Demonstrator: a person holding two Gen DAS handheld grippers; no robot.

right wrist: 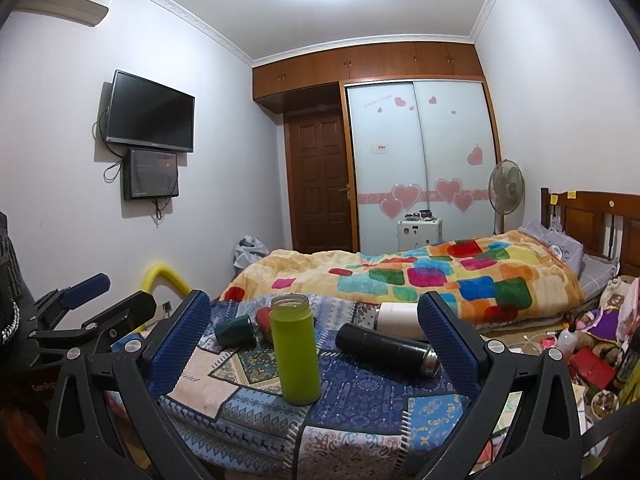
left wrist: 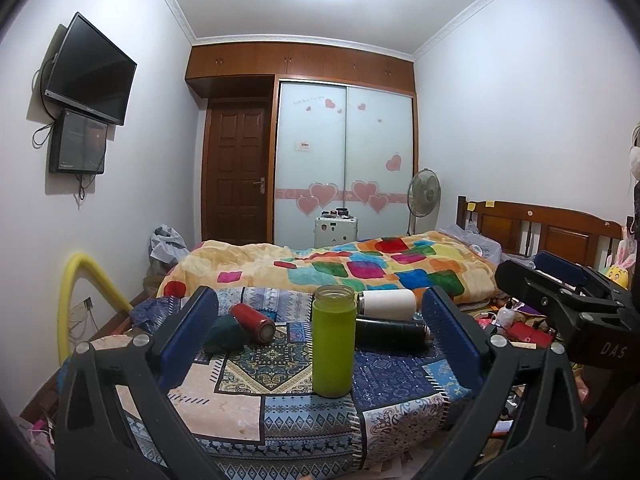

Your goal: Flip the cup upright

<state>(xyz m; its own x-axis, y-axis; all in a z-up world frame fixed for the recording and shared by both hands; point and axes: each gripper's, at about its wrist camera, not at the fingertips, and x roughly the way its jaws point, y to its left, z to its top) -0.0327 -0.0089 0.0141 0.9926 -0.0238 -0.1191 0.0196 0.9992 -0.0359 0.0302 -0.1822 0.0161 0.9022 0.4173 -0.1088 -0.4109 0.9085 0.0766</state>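
Both tools are spread wide and hold nothing: the left tool (left wrist: 320, 334) frames the green cup (left wrist: 334, 340), and the right tool (right wrist: 316, 334) faces the same patchwork-covered tabletop (right wrist: 360, 404) from slightly further right. The green cup stands upright, mouth up and lidless, near the tabletop's front. Behind it, other cups lie on their sides: a black flask (right wrist: 386, 350), a white cup (right wrist: 400, 316), a red cup (left wrist: 253, 318) and a dark green one (right wrist: 236, 331). One flip looks done, and the tools seem between grasps. Next likely means picking a toppled cup, closing around its body and tipping it onto its base, clear of the green cup.
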